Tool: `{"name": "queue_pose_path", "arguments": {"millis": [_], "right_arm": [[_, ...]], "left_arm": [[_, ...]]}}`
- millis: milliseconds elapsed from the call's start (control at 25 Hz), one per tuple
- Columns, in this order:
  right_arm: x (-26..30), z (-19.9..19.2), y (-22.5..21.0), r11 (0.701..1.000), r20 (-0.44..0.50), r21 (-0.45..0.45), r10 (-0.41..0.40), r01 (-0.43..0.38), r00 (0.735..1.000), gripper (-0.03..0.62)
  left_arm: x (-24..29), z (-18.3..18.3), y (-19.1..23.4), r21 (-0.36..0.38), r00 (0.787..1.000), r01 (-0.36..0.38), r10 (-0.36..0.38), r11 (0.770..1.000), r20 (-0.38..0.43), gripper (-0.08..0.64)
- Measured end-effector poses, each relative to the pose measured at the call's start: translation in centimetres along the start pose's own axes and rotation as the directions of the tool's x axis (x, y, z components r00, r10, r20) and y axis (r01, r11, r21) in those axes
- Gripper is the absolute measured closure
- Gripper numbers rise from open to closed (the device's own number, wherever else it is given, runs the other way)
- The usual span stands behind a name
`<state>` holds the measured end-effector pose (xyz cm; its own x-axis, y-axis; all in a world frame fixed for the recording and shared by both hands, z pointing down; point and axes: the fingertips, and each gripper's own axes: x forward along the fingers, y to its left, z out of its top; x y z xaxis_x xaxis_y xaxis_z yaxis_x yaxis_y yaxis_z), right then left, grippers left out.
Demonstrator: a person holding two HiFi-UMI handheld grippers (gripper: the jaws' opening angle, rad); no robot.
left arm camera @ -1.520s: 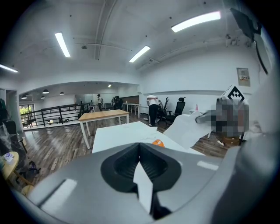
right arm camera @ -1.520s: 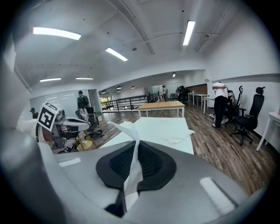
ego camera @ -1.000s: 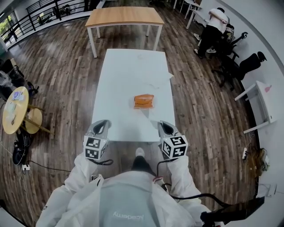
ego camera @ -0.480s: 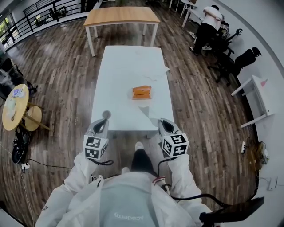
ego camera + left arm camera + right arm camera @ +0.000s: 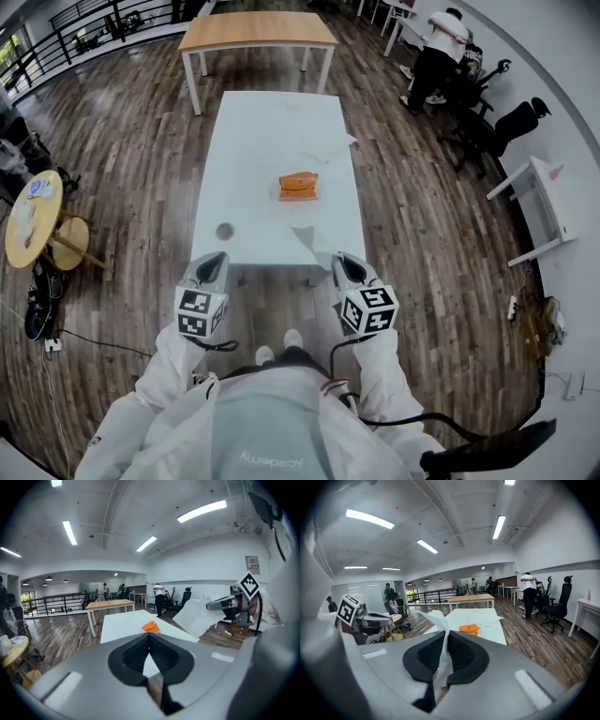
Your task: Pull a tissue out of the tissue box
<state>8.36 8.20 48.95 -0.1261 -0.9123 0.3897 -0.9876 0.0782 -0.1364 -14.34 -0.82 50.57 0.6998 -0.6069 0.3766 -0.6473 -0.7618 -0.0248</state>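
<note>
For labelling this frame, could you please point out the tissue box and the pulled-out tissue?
tissue box [image 5: 299, 186], head view, its orange top face.
tissue [image 5: 443, 630], right gripper view, the strip pinched between the jaws.

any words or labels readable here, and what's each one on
"Academy": on the back of the person's white coat, seen upside down in the head view.
Wall sign: too small to read.
Tissue box: any print is too small to read.
Marker cubes: square patterns only, no words.
</note>
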Motion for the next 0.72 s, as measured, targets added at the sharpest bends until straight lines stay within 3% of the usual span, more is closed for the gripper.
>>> {"name": "queue_pose_path", "arguments": {"millis": [720], "right_arm": [[-1.7, -1.1, -1.7, 0.999, 0.006, 0.034, -0.019, 0.019, 1.000, 0.591]], "left_arm": [[1.0, -0.2, -2.4, -0.009, 1.000, 0.006, -0.006, 1.000, -0.021, 0.560]]}}
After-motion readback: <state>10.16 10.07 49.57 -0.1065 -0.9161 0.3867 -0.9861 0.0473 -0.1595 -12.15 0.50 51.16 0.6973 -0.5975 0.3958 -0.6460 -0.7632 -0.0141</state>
